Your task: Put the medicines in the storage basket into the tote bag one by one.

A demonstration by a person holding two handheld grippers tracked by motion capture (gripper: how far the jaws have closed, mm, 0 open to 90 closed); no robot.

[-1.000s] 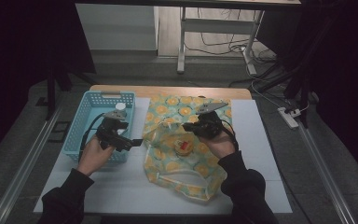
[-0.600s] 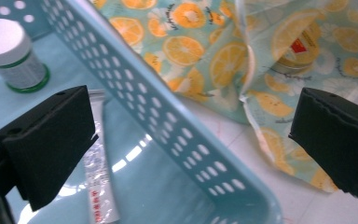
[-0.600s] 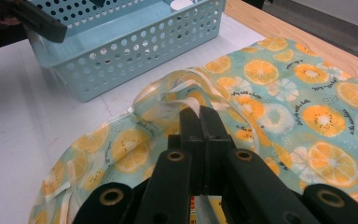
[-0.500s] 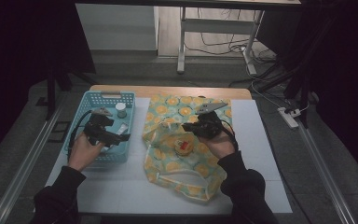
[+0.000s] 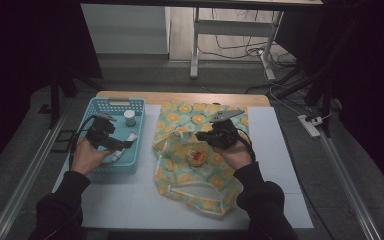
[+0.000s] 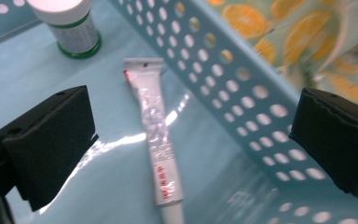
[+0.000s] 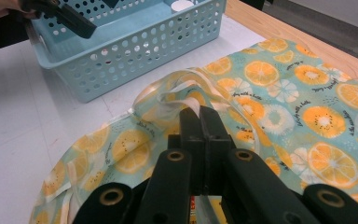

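Moving away from the bag, the left tongs [image 5: 122, 145] have gone left and now hang over the blue basket [image 5: 94, 112], where one second ago they were near the bag's left edge. Their jaws stand wide open with nothing between the pads. Right below them, in the left gripper view, lies a small white tube [image 6: 154, 133] with red letters and a crinkly silver middle. It rests flat on the basket floor, close to the basket's right wall with the round holes. Farther off in the basket stands a little white bottle [image 6: 70, 25] with a green band.

The right tongs [image 7: 199, 135] have stayed in place. Their jaws are shut tight on the rim of the cloth bag [image 5: 180, 172], holding the mouth of it up a bit. The bag is light green with orange fruit slices and white flowers on it, and a white strap runs along its edge. Something small, red and yellow [image 5: 197, 156] sits in the bag's mouth.

The basket is on the left and the bag in the middle of a white counter [image 5: 280, 150] with a wooden strip at the far edge. Beyond it the room is dark, with a grey floor, metal legs and loose cables.
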